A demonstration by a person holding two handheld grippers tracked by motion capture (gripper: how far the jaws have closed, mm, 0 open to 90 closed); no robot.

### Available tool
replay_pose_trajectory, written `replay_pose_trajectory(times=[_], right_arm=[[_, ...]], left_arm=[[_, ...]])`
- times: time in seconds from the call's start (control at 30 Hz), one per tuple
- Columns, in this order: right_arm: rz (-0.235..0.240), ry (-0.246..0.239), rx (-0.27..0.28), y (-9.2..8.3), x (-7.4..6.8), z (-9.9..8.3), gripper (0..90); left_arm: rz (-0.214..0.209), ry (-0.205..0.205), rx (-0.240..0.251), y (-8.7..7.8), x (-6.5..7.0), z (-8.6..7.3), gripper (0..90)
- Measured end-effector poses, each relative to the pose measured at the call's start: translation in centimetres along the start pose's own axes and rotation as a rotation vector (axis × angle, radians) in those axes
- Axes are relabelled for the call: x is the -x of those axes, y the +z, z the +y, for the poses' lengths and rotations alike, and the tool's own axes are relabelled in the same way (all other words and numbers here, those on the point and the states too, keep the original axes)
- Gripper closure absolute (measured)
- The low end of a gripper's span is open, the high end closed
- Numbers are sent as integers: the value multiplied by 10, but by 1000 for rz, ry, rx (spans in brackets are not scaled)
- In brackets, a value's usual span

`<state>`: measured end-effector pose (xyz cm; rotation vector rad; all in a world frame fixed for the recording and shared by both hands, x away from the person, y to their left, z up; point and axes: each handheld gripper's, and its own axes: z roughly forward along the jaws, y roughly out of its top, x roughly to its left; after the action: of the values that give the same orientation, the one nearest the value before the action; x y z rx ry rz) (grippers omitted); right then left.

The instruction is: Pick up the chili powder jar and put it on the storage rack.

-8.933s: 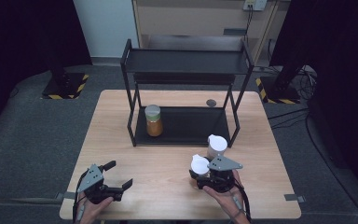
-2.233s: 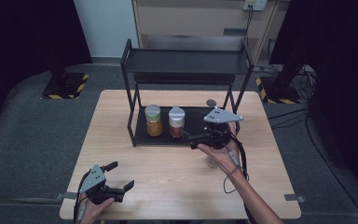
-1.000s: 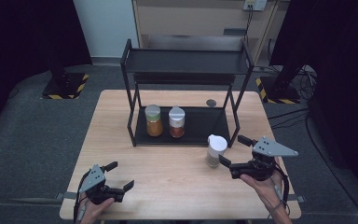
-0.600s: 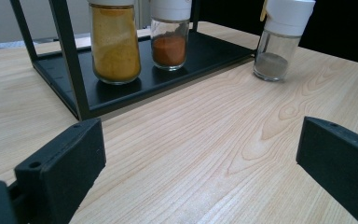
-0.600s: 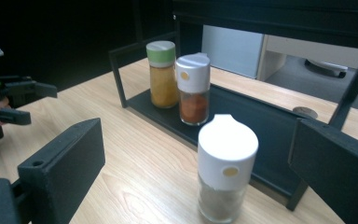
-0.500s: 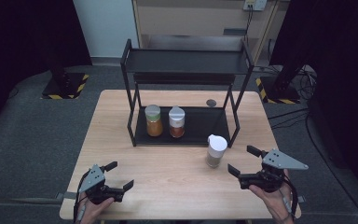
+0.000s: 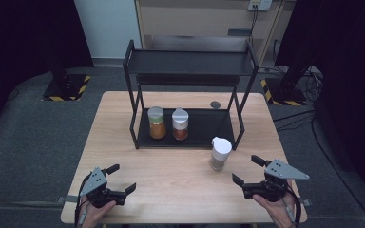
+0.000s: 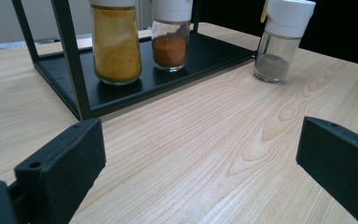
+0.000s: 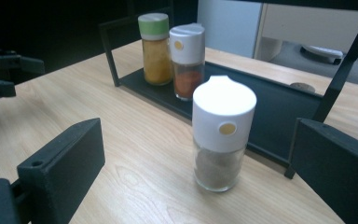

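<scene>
A black two-tier rack (image 7: 190, 64) stands at the back of the wooden table (image 7: 185, 190). On its lower shelf (image 8: 200, 56) stand a yellow-spice jar with a green lid (image 7: 156, 123) (image 8: 115, 42) (image 9: 155, 46) and a red-spice jar with a white cap (image 7: 180, 125) (image 8: 170, 31) (image 9: 187, 59). A white-capped shaker with grey powder (image 7: 220, 154) (image 8: 281, 39) (image 9: 220, 135) stands upright on the table in front of the rack's right leg. My right gripper (image 7: 248, 171) (image 9: 196, 186) is open, to the right of and nearer than the shaker, holding nothing. My left gripper (image 7: 121, 178) (image 8: 200, 172) rests open near the front left edge.
A small dark round disc (image 7: 215, 104) lies on the table behind the rack. The rack's top shelf (image 7: 190, 61) is bare. Cables trail from both grippers over the table's front edge. Dark floor and black curtains surround the table.
The red-spice jar was set on the lower shelf beside the yellow one. Over the last second my right gripper drew back right and toward the front edge, away from the standing shaker. The left stayed still.
</scene>
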<state>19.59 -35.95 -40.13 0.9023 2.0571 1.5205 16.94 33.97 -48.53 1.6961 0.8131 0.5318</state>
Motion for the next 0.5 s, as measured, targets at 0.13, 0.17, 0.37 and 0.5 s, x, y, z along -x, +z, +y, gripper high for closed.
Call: replay_pose_trajectory(times=[0.13,0.17,0.37,0.5], right_arm=[[-4,6,-2,2,1,-8,42],[-4,8,1,2,2,-10,42],[-12,1,-8,3,5,-18,41],[-9,2,-11,5,7,-22,43]], left_arm=[[0,1,0,0,0,0,0],[1,0,0,0,-1,0,0],[-1,0,-1,0,-1,0,0],[-2,1,1,0,-1,0,0]])
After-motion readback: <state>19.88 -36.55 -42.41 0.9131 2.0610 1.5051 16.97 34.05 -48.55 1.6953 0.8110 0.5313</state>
